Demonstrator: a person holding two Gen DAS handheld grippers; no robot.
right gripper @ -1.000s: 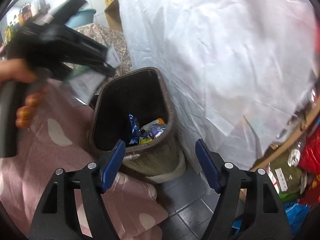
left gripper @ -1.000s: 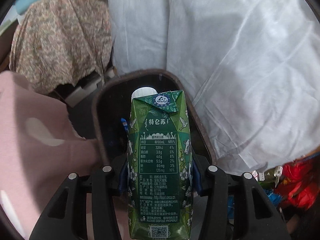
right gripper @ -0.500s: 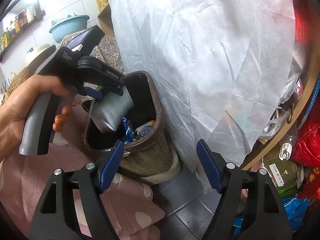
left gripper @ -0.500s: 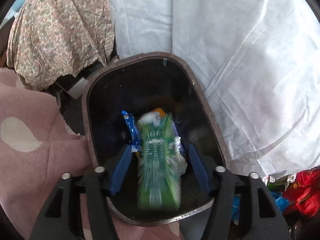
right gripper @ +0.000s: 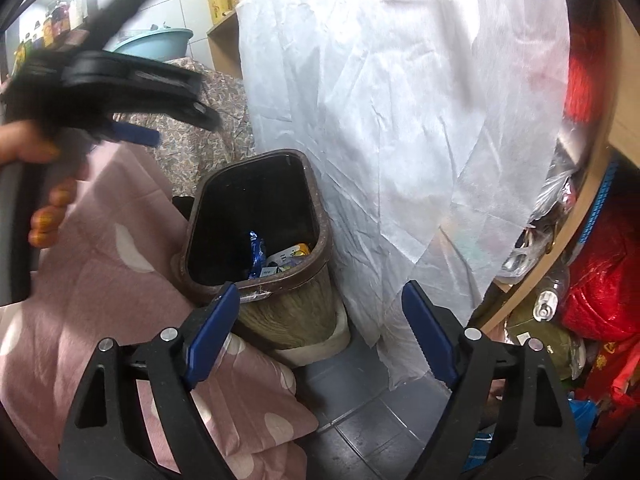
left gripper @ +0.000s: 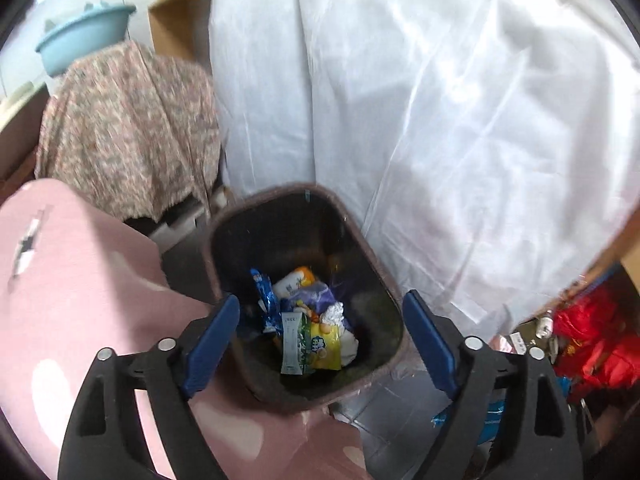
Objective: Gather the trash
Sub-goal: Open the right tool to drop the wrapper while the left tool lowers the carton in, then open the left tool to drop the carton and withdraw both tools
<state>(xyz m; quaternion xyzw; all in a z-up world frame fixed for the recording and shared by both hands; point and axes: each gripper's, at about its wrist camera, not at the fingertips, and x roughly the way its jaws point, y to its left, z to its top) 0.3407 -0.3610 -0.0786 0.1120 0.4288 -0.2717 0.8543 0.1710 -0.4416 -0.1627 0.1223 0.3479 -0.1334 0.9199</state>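
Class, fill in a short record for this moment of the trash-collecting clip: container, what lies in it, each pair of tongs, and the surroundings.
container: brown plastic waste bin, standing on grey floor tiles
contents: green milk carton lying on mixed wrappers
left tongs: above the bin, jaws opening, nothing between them
right tongs: jaws opening, nothing between them
beside bin: pink spotted bedding on one side, white sheet on the other

Brown bin (left gripper: 384, 276), pink white-spotted bedding (right gripper: 120, 264), white sheet (left gripper: 440, 120), light-blue basin (left gripper: 80, 38).
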